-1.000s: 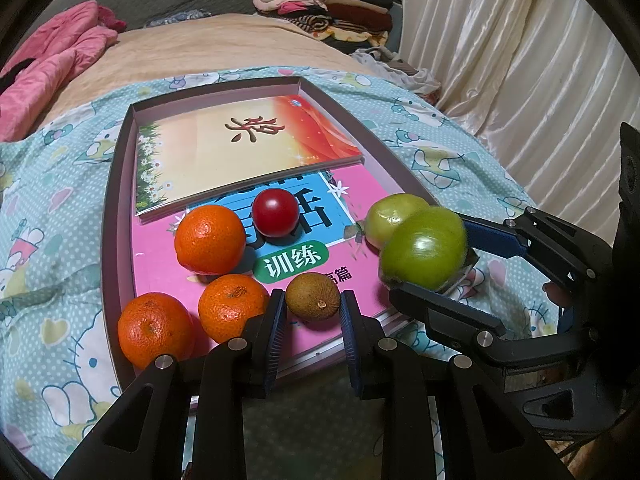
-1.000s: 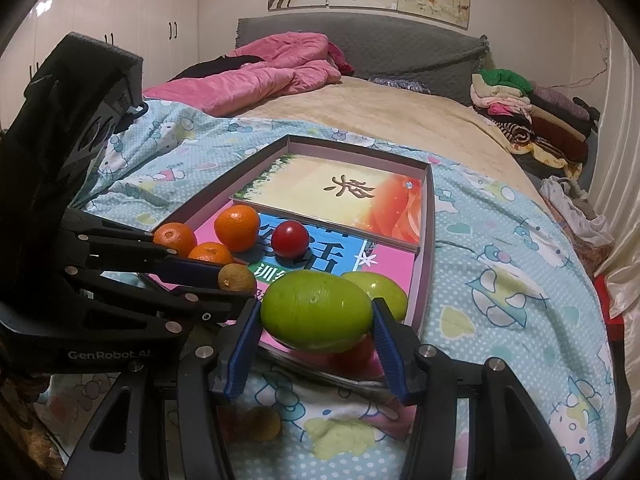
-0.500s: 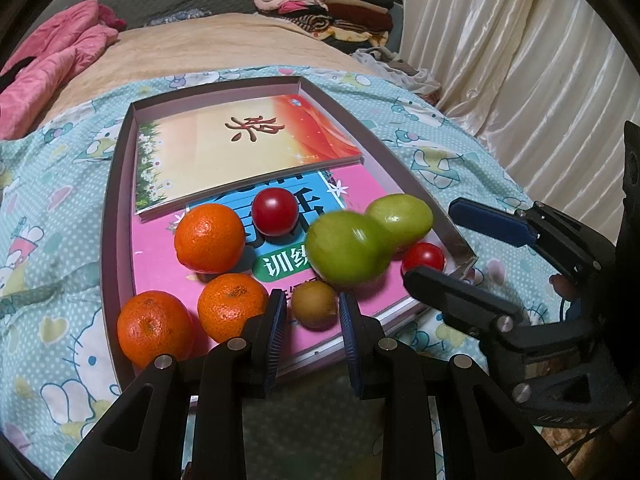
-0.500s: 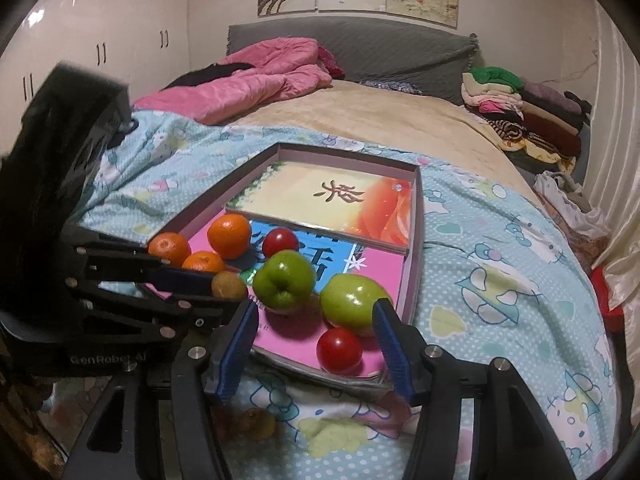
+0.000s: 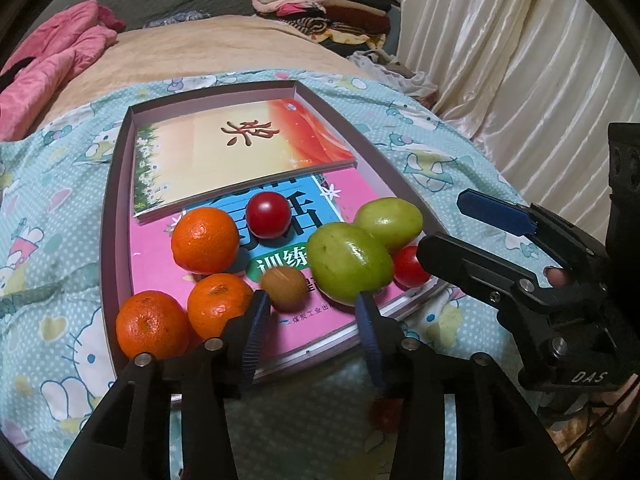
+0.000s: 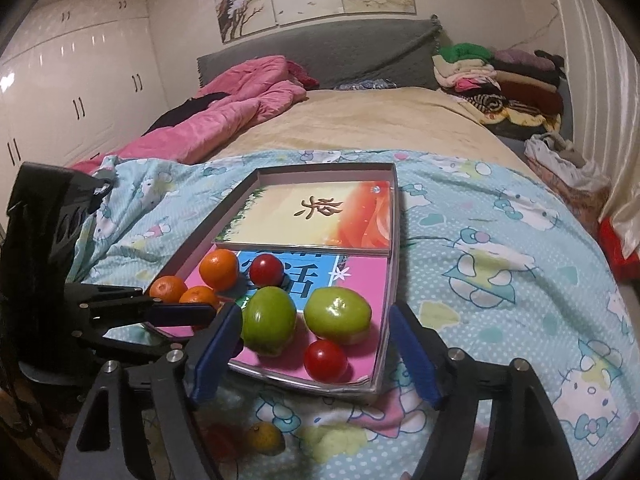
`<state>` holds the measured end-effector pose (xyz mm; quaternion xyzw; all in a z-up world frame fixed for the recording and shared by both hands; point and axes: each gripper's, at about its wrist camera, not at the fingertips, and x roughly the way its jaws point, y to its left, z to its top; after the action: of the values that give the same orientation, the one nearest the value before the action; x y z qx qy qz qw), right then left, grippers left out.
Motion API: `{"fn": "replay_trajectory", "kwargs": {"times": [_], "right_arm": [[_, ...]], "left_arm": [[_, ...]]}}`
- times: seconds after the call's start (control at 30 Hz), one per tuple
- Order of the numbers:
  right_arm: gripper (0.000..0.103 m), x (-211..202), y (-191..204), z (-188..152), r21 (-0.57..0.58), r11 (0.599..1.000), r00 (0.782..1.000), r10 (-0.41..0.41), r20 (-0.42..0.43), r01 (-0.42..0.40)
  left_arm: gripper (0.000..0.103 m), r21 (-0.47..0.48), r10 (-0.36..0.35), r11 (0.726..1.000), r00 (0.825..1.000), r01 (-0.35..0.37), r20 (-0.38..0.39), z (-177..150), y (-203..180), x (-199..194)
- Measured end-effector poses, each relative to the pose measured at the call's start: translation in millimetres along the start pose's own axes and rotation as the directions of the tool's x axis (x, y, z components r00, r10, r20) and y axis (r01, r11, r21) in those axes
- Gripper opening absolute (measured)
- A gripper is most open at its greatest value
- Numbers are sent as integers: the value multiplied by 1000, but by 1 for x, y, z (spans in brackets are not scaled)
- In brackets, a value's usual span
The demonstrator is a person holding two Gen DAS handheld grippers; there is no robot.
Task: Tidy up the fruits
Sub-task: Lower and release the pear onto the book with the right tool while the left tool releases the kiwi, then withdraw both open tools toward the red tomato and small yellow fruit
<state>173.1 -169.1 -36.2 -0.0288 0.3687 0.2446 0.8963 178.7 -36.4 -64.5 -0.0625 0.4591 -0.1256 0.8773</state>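
Bed with tray (image 5: 116,216); fruits inside. Left gripper (image 5: 310,312), right gripper (image 6: 316,344) both spread, empty. Green fruit (image 6: 269,322): smooth, firm, rolls; take across middle.

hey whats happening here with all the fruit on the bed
A person with a handheld gripper in each hand is sorting fruit into a shallow box on the bed. Three oranges, two green fruits, two red tomatoes and a small brown fruit lie on the books inside it. The right gripper is open and empty just in front of the green fruits. The left gripper is open too, holding nothing, its fingers either side of the brown fruit.
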Motion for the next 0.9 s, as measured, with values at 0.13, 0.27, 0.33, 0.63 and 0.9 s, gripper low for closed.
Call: {"fn": "replay_trajectory", "kwargs": {"times": [0.13,0.27,0.33,0.63,0.9], "right_arm": [[76,-2,0,1,4,1000,1000,-1,5,1],[78,-6,-2,1,19,1000,1000,3,18,-3],[79,-9,-4,1,35,999,1000,15,26,-16],[82,-29,-12,-1,107,993,998,34,57,-40],[83,-36,-9,-3,113,992,997,47,55,-53]], "left_arm": [[50,-5,-4,1000,1000,4,11,0,-1,-5],[57,-9,-9,1000,999,9,39,1,0,-14],[57,-16,-8,1000,998,9,58,1,1,-20],[68,-55,-13,998,995,18,97,0,6,-39],[71,-59,-6,998,996,11,93,-8,5,-46]]}}
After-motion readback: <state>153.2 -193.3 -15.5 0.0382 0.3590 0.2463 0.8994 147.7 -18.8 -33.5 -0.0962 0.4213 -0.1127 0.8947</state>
